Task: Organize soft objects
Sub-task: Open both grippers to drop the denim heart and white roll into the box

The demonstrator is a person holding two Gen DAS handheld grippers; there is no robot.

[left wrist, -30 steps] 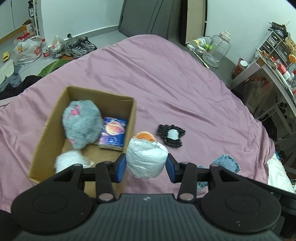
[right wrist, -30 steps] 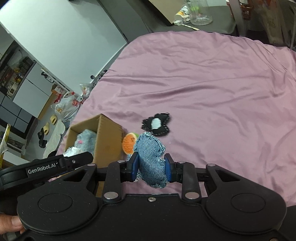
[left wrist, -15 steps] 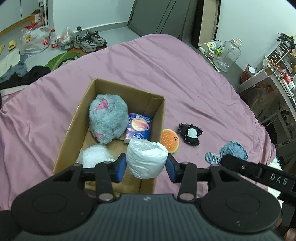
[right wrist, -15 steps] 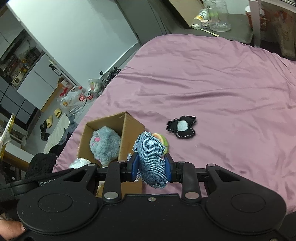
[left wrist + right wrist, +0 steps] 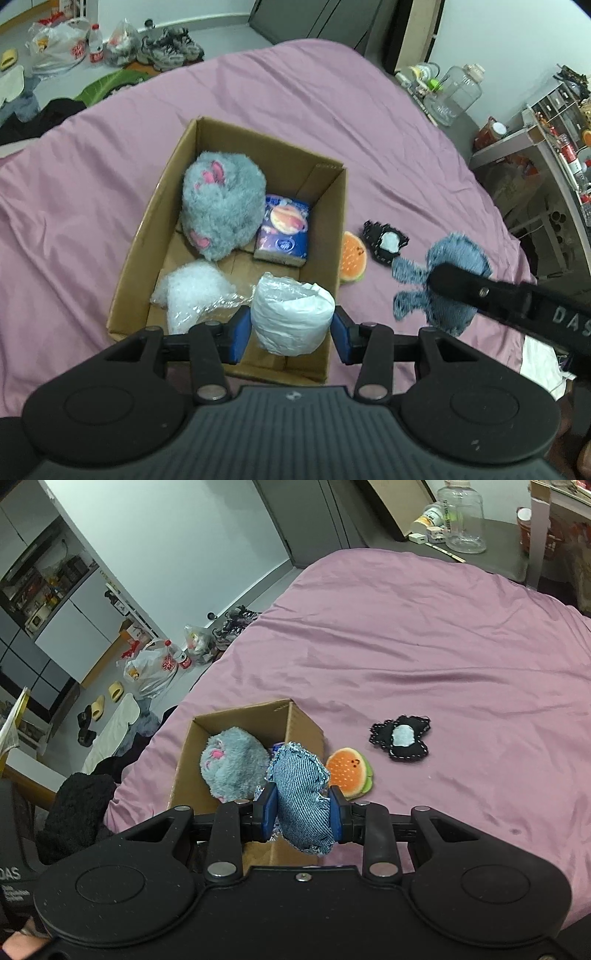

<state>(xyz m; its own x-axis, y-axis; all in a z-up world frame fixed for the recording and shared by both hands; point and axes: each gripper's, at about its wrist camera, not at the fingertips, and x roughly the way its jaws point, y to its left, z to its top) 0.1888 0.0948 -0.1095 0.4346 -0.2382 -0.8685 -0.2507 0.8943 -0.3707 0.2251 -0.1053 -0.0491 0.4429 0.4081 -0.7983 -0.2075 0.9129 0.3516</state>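
White letters "DAS" stand on the black arm of the right gripper [image 5: 517, 299], at the right edge of the left wrist view. In the right wrist view, "OAS" shows on the left gripper's body [image 5: 14, 878], near left; smaller print beneath is unreadable.

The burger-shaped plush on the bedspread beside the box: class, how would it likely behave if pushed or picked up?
The burger plush looks soft and stuffed, so it would probably squash under a tool's grip. It seems small and likely light. It leans tilted against the cardboard box, so a push may flop it flat rather than roll it.
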